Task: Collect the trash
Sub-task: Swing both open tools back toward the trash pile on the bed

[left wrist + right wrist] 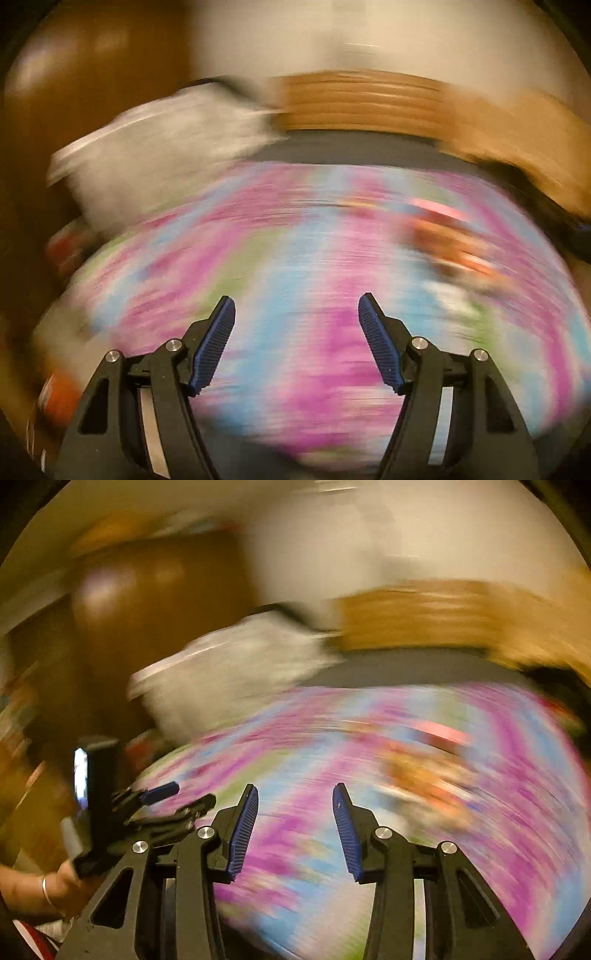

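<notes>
Both views are heavily smeared by motion, so only broad shapes can be told. Ahead of both pairs of tongs and beneath them spreads a large surface covered in a pink, blue and green patterned cloth; whether it is a bed or a bench cannot be told. Beyond the cloth, straight ahead of the tongs, runs a tan wooden board like a headboard, and a dark grey strip lies between it and the cloth. Ahead and to the left of the tongs stands a dark brown wooden cabinet, and against it, at the cloth's far left edge, sits a white crumpled mass, perhaps a bag or a pillow.

Ahead and to the right of both tongs, on the cloth, lies a small orange and red blurred item, possibly the trash; its kind cannot be told.

The left tongs stand wide, nothing between the blue pads. The right tongs stand narrower yet apart, also empty. In the right wrist view the left tongs show at lower left, held by a hand with a bangle on its wrist.
</notes>
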{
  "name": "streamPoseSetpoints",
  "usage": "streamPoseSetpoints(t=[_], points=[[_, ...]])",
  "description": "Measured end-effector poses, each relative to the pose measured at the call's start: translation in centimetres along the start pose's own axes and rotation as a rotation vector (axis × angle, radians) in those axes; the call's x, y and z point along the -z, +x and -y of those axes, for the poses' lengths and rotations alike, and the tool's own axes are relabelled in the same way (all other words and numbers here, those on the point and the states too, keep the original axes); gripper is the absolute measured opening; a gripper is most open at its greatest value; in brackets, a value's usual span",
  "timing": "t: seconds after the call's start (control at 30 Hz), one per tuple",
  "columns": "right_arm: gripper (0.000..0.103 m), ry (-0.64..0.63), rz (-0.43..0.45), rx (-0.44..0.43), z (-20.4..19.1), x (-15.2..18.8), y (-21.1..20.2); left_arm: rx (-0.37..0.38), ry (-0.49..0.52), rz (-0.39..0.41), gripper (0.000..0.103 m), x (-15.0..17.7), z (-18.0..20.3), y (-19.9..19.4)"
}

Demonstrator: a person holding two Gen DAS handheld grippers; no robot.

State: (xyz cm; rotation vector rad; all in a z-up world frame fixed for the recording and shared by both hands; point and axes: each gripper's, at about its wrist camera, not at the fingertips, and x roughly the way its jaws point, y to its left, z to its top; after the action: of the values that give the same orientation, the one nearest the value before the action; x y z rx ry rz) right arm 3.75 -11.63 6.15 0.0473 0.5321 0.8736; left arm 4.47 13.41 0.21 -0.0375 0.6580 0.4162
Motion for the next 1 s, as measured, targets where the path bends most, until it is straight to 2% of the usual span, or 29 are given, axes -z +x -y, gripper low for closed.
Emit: streamPoseSetpoints(t=[0.07, 0.13, 0.17, 0.23, 0.3, 0.43, 0.57, 0.63, 0.83, 1.0], points=[[0.044, -0.094, -0.045, -0.141, -4.9, -2.8, 5.4, -0.198, -0.135, -0.021, 0.068, 0.4, -8.9, 0.1], [0.044, -0.180, -0.100, -0.269, -10.4, -5.1, 11.0, -0.417, -0.219, -0.053, 0.068, 1.6, -16.5, -0.1], [0.044, -0.215, -0.138, -0.339, -13.0, -5.9, 13.6, -0.499, -0.250, -0.074, 0.068, 2.3, -19.5, -0.2], [0.044, -0.255, -0.189, -0.424, -17.1, -6.7, 17.4, -0.619, -0.321, -0.119, 0.068, 3.7, -24.4, -0.9], [0.044, -0.303, -0.268, -0.521, -21.7, -6.4, 21.3, -0.697, -0.413, -0.164, 0.072, 5.5, -28.4, -1.8], [0.044, -0.445, -0.382, -0.620, -29.4, -3.4, 26.6, -0.767, -0.621, -0.232, 0.074, 9.1, -34.1, -3.9], [0.044, -0.525, -0.477, -0.669, -34.7, 0.9, 29.4, -0.847, -0.736, -0.279, 0.075, 12.3, -37.7, -4.7], [0.044, -0.554, -0.518, -0.669, -36.9, 3.4, 30.6, -0.834, -0.787, -0.294, 0.075, 13.5, -38.3, -4.8], [0.044, -0.550, -0.572, -0.659, -37.9, 6.3, 31.9, -0.816, -0.794, -0.365, 0.075, 16.0, -38.4, -2.5], [0.044, -0.521, -0.560, -0.661, -37.0, 5.7, 32.0, -0.771, -0.803, -0.348, 0.075, 15.8, -37.9, -0.9]])
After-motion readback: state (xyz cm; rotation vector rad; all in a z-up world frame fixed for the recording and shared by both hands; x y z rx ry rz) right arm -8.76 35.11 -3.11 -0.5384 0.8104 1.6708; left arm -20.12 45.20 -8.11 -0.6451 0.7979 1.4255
